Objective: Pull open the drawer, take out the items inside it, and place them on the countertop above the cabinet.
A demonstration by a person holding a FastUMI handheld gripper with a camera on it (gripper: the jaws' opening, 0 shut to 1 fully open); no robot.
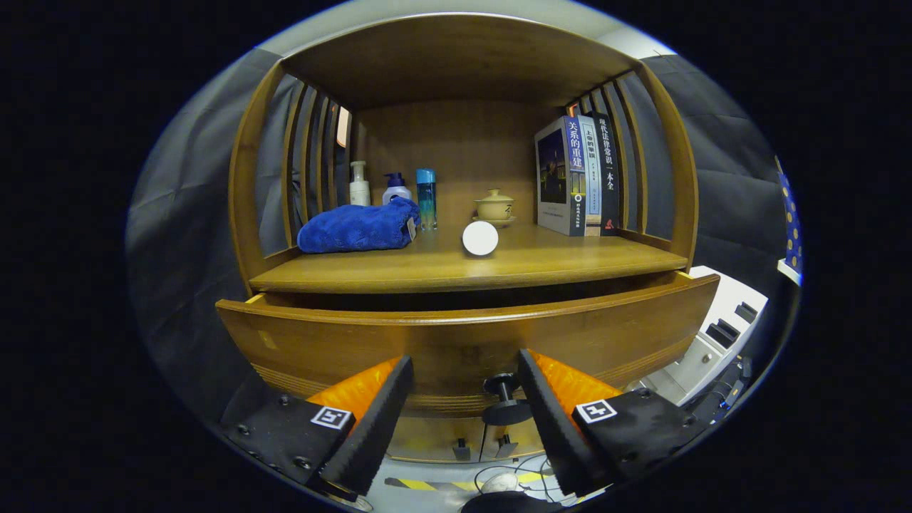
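The gripper (464, 399) sits at the bottom middle of the frame with its two fingers spread wide apart, holding nothing. A small dark knob (504, 399) sticks out from the front of the drawer (342, 342) and sits in the gap between the fingers, close to the right finger, but I cannot tell if that finger touches it. The drawer is a wide wooden one that runs across the middle of the frame, and it is pulled out a little, so a dark slit shows behind its top edge. What is inside the drawer is hidden. Just above the drawer is the wooden countertop (570, 260). On it, to the left of middle, lies a soft blue towel (356, 228). Behind the towel stand a white pump bottle (359, 184), another white bottle with a blue top (395, 188), and a tall blue bottle (426, 198). Near the middle of the countertop is a round white thing (479, 238), and behind it sits a small yellow cup with a lid (494, 205) on a saucer. On the right side of the countertop stand some books (577, 174), side by side and upright. At the lower right of the frame, past the drawer, there is a white box with dark slots (719, 335).
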